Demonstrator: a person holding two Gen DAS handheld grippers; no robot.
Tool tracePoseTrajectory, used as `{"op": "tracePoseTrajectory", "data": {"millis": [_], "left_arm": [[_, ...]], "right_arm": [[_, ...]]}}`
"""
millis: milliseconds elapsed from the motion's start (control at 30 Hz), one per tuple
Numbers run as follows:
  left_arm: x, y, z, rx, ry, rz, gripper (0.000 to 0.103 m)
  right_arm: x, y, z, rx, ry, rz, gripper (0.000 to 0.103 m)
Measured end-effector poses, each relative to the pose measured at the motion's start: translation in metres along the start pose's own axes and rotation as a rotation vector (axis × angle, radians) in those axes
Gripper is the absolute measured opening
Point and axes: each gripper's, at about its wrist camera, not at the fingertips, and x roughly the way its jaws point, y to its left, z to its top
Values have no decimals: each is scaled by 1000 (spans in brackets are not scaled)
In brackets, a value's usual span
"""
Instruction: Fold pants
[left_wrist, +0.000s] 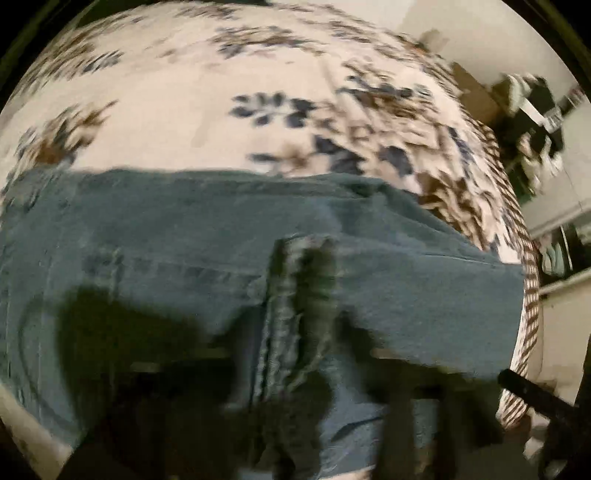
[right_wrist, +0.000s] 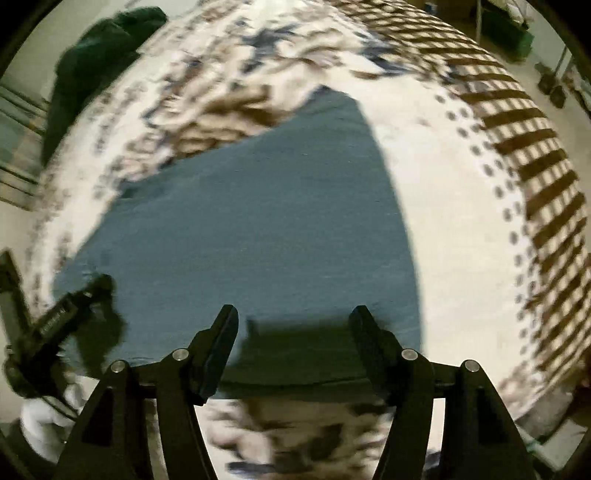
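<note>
Fingers (right_wrist: 364, 332) of the right gripper (right_wrist: 293, 325) stand spread wide, hovering just over the near edge of the jeans (right_wrist: 258, 236), which lie flat on the floral bedspread (right_wrist: 454, 221). From the left wrist, denim hem (left_wrist: 295, 295) bunches between blurred dark fingers of the left gripper (left_wrist: 295, 332); its grip cannot be told. Only the right view shows a dark green garment (right_wrist: 96, 62) at the bed's far corner.

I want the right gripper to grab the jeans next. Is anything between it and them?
Nothing visible. The right gripper, jaws open, hangs over the near edge of the jeans, which lie on the floral bedspread. The left gripper is off to the side.
</note>
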Motion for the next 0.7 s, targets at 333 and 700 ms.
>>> {"op": "tracePoseTrajectory", "data": {"millis": [333, 700], "left_arm": [[-2, 8, -4, 2, -14, -19, 15], [-48, 14, -7, -120, -93, -60, 98]], "right_arm": [[28, 23, 6, -108, 41, -142, 90], [22, 44, 14, -153, 36, -183, 96]]}}
